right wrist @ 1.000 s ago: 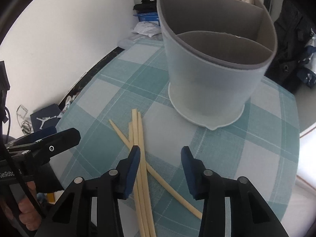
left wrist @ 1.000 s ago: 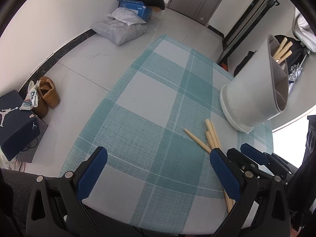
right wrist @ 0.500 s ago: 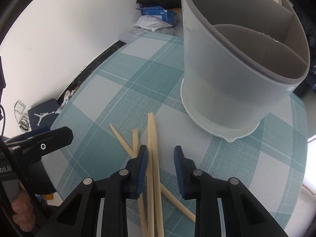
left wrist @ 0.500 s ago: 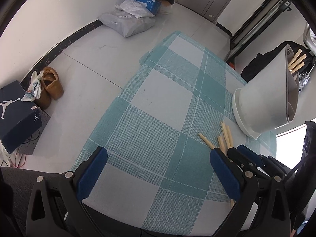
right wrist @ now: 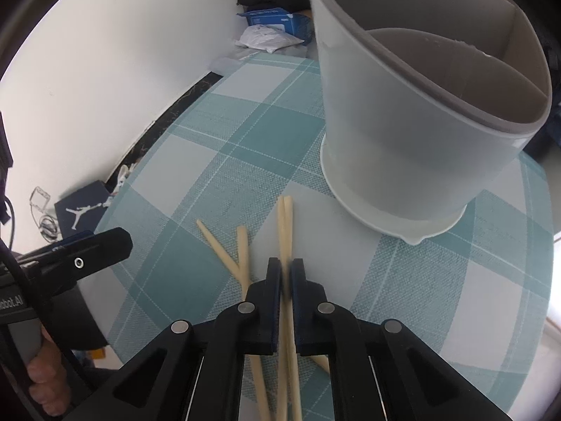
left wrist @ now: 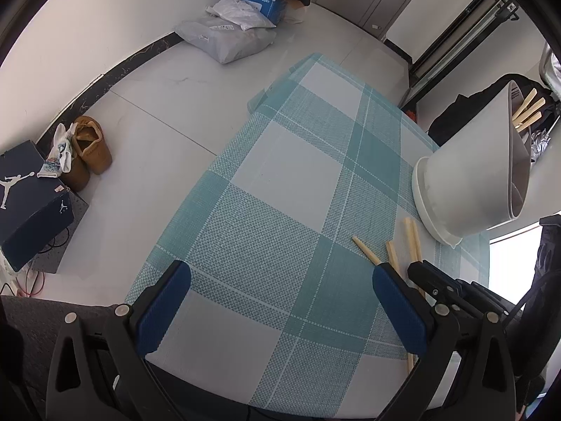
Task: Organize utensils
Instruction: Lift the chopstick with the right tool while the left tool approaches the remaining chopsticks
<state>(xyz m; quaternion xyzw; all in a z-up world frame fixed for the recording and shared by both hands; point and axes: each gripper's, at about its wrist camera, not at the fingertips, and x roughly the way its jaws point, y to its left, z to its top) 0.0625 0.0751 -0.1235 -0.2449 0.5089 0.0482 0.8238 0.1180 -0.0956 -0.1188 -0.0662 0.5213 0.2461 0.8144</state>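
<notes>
Nearest us, our right tool (right wrist: 285, 273) pinches a pair of pale wooden chopsticks (right wrist: 284, 224) side by side, gripped mid-length so they should lift level. At ten o'clock, two more loose chopsticks (right wrist: 228, 249) cross on the teal-and-white checked counter (right wrist: 245, 133). Our left tool (left wrist: 280, 301) hangs spread, holding nothing, out of the way. Farther, at one o'clock, the divided grey plastic utensil holder (right wrist: 403, 112) stands ready, some chopsticks already inside.

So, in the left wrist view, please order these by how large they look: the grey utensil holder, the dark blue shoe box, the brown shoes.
1. Grey utensil holder, largest.
2. Dark blue shoe box.
3. Brown shoes, smallest.
The holder stands nearer the camera than the floor items, so its lead over the box is only apparent.
</notes>
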